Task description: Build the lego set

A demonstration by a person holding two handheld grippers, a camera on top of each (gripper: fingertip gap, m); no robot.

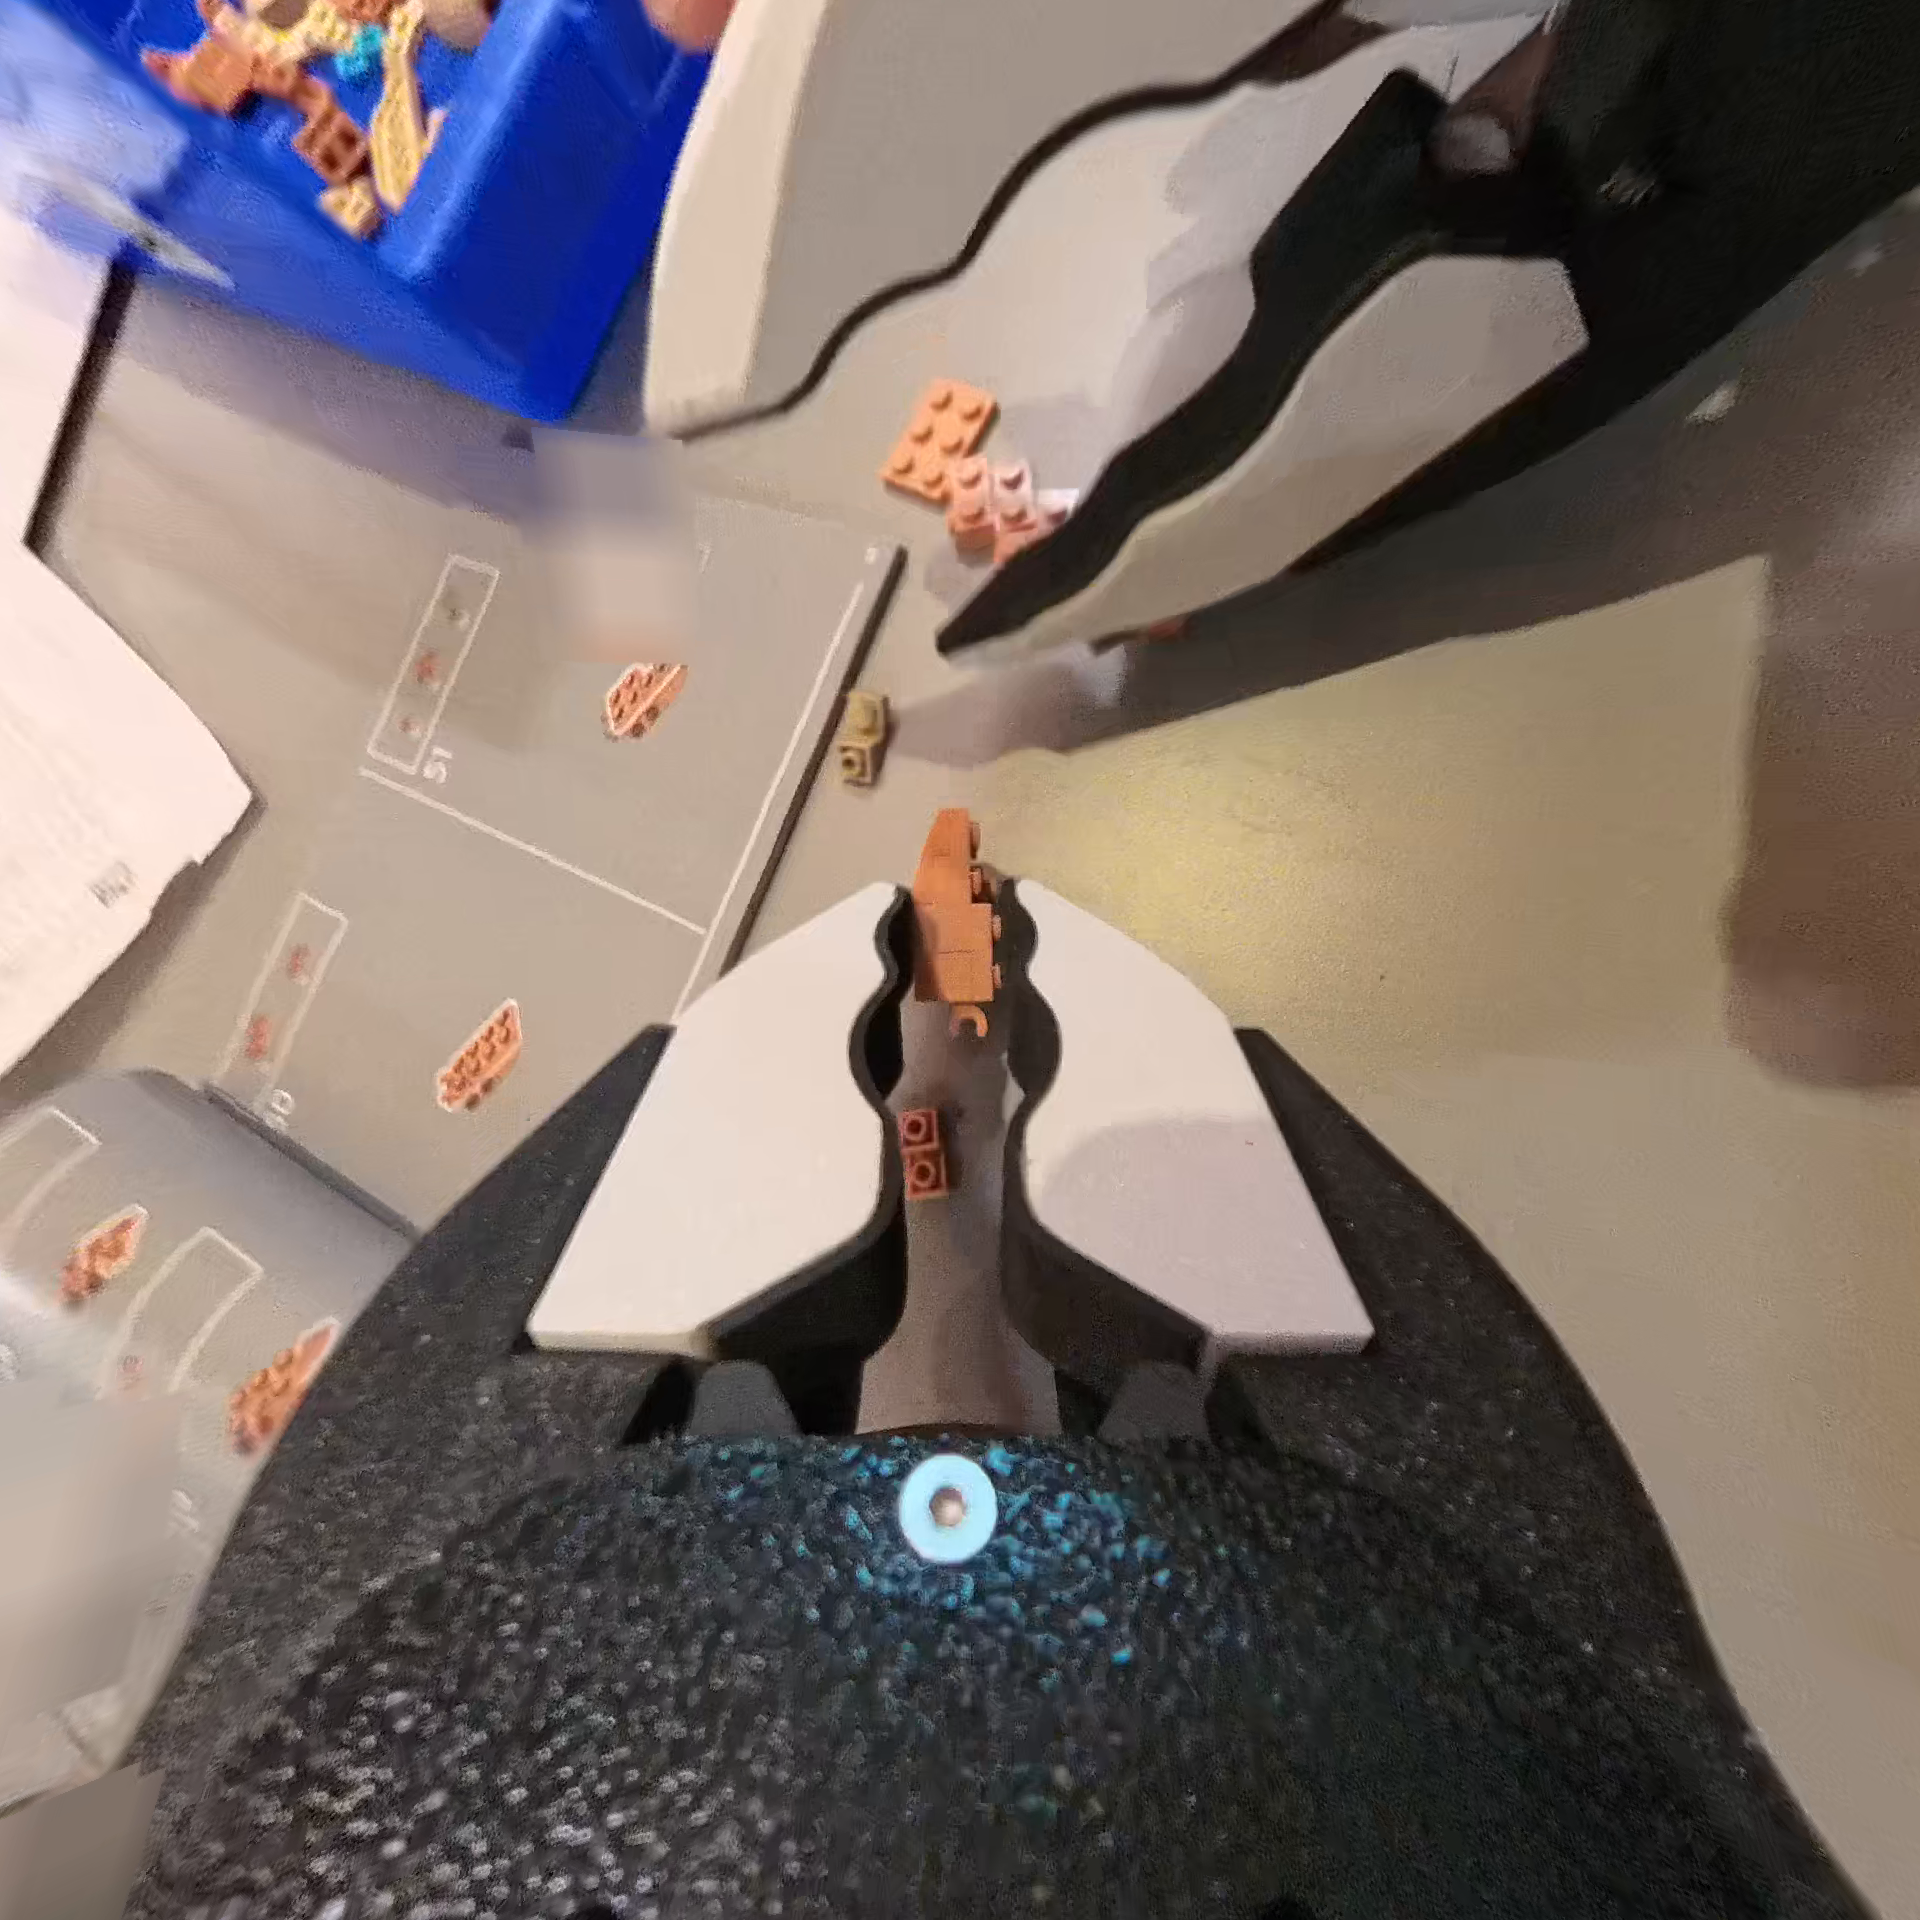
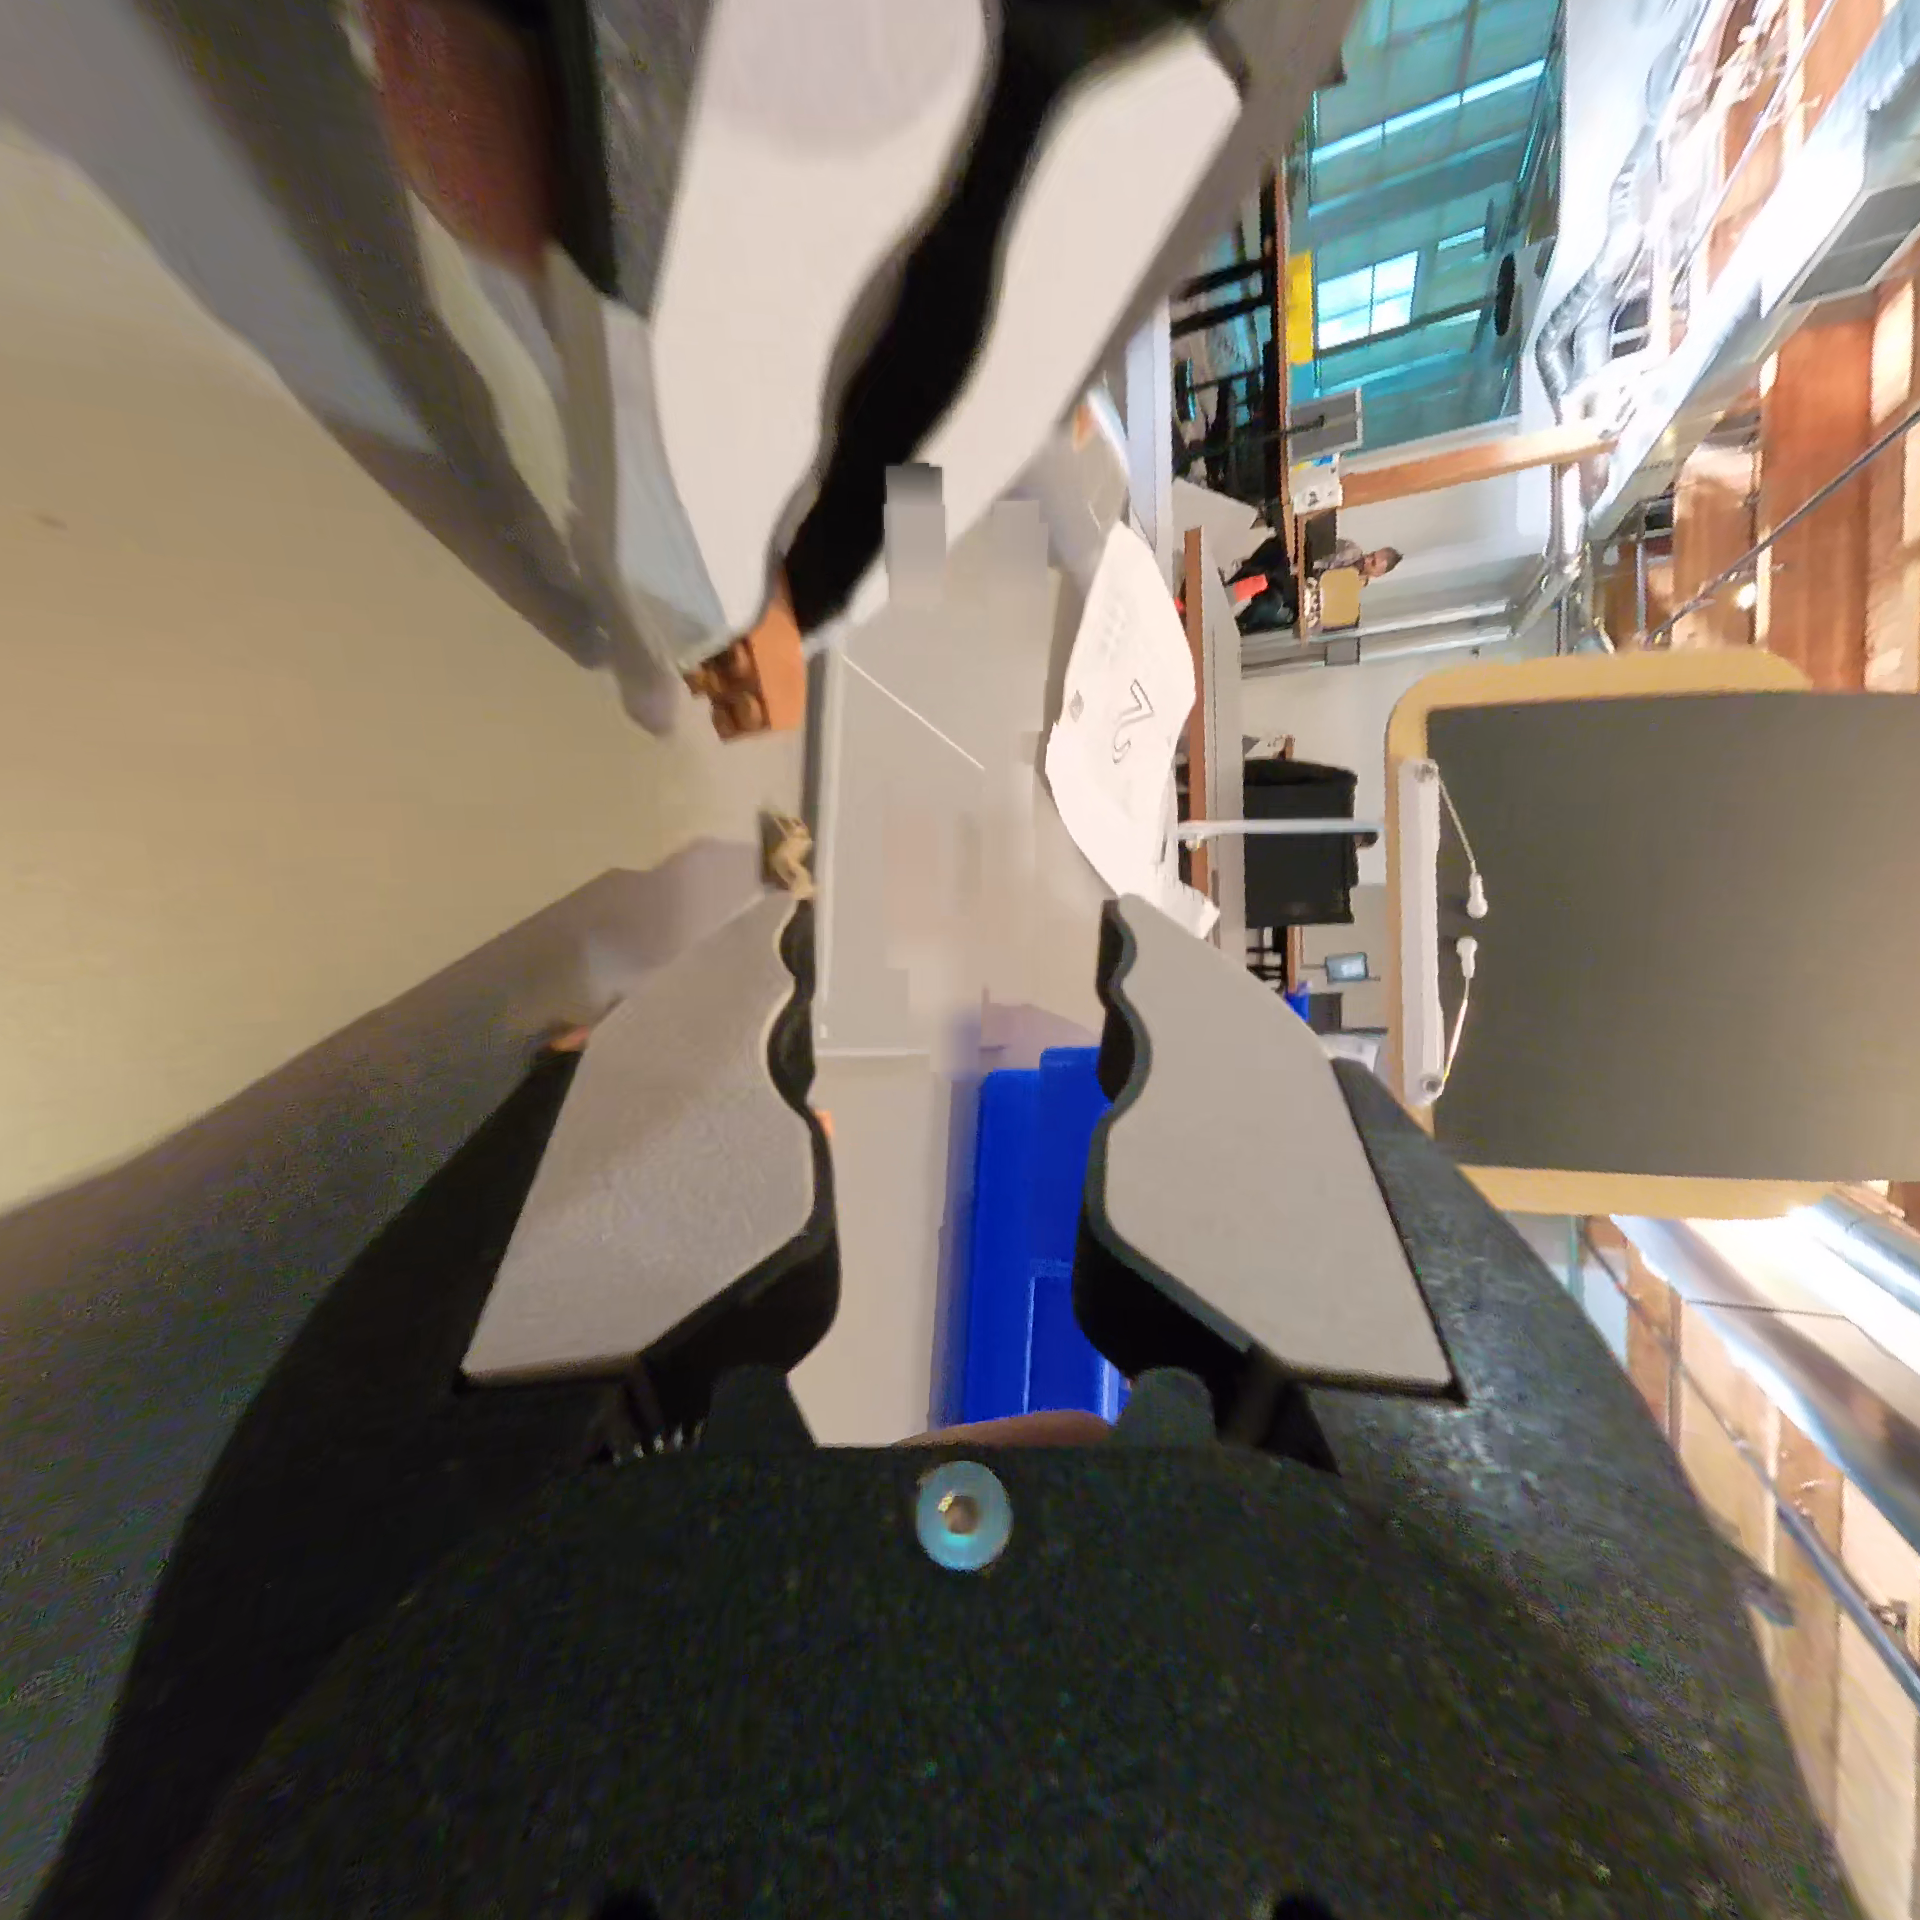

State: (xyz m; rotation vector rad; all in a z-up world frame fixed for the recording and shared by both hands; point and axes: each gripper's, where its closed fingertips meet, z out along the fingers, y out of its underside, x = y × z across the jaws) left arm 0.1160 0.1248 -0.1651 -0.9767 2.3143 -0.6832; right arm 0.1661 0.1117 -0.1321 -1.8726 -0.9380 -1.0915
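Left tongs (image 1: 954, 914) pinch an orange brick piece (image 1: 951, 925); right tongs (image 2: 951, 935) spread, holding nothing.
Left wrist view: piece clamped upright above the tabletop (image 1: 1351, 883), tan brick (image 1: 862, 743) just ahead by the grey sheet (image 1: 582, 831), flat orange plate (image 1: 940, 431) and blue bin (image 1: 468, 239) farther off. Right wrist view: tan brick just beside 1 spread fingertip (image 2: 769, 935), blue bin behind.

Printed characters sit on the grey instruction mat (image 1: 540, 831) and on a curled white sheet (image 2: 1127, 717).
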